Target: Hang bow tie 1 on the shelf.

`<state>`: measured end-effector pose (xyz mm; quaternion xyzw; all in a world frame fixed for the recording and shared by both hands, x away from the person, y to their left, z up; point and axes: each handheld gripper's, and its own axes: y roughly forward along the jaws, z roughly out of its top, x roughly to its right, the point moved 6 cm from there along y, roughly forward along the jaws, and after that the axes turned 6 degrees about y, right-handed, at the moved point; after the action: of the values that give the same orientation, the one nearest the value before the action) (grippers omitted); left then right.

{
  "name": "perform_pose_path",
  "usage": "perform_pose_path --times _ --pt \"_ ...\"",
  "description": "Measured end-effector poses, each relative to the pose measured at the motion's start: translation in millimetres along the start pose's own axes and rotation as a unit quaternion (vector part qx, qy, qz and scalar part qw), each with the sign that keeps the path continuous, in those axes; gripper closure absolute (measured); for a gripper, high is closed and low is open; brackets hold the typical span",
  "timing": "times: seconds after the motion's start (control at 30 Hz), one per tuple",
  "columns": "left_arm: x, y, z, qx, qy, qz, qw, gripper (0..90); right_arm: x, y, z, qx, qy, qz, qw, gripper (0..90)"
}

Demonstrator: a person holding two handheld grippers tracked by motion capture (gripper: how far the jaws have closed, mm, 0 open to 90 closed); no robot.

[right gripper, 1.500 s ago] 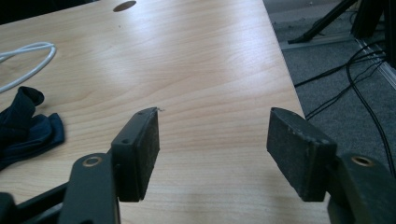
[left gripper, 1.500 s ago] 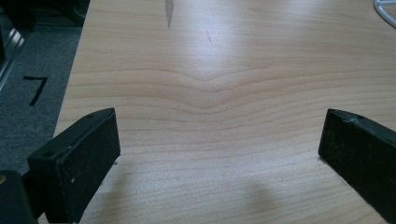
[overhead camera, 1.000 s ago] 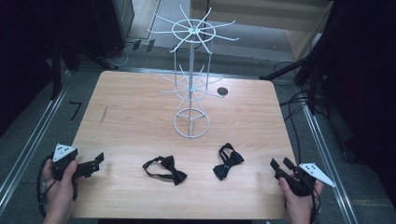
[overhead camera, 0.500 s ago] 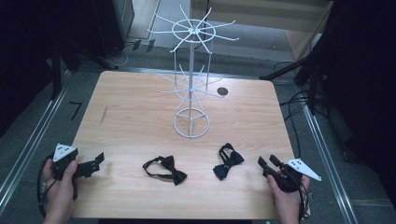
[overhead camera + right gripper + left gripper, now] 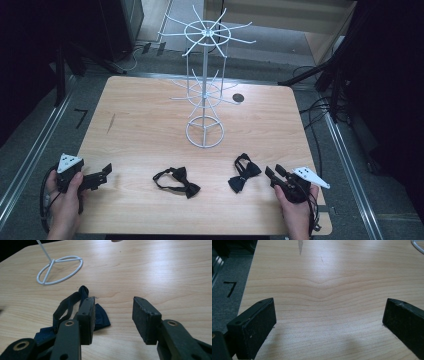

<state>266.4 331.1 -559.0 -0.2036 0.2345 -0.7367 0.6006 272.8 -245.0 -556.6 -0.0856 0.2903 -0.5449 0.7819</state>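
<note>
Grippers at the near table (image 5: 150,105) edge frame the scene; we place everything relative to the white wire stand (image 5: 205,90). Left gripper (image 5: 102,172), near-left of the stand, rests with jaws spread wide over bare wood, holding nothing. Right gripper (image 5: 272,172), near-right of the stand, has jaws partly apart that have just been closing; nothing lies between them, and in the right gripper view the right bow tie (image 5: 82,312) sits just beside and behind the jaw on that view's left. We see this bow tie on the table between the right gripper and the stand's ring base. Left bow tie (image 5: 177,181) lies near-left of the base, well apart from both grippers. We judge the risk thus: jaws closing while offset could miss the fabric, nudge it aside, or catch only the loose strap, letting it slip free.
</note>
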Motion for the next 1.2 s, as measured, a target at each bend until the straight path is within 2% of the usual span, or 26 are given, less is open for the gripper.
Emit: perform_pose_path --times 0.4,0.7,0.8,0.93,1.1,1.2 --pt "0.3 0.2 0.1 0.000 0.000 0.001 1.0000 0.0 -17.9 10.6 -0.7 -0.008 -0.002 0.020 0.9998 60.6" --pt "0.3 0.0 0.1 0.000 0.001 0.000 1.0000 0.0 -36.3 30.4 -4.4 -0.028 -0.025 0.011 0.9992 60.9" --pt "0.3 -0.1 0.1 0.001 0.001 0.000 1.0000 0.0 -37.9 36.3 -3.8 -0.032 -0.028 0.004 0.9991 61.3" --pt "0.2 0.1 0.1 0.000 0.000 -0.002 1.0000 0.0 -34.6 45.5 -6.5 -0.048 -0.020 -0.008 0.9986 63.0" --pt "0.4 0.1 0.4 0.002 0.000 -0.002 1.0000 0.0 -31.6 53.5 -10.9 -0.071 -0.007 -0.008 0.9974 73.2" --pt "0.5 0.1 0.4 0.002 0.000 -0.002 1.0000 0.0 -31.1 53.9 -12.1 -0.078 -0.010 -0.007 0.9969 80.8"
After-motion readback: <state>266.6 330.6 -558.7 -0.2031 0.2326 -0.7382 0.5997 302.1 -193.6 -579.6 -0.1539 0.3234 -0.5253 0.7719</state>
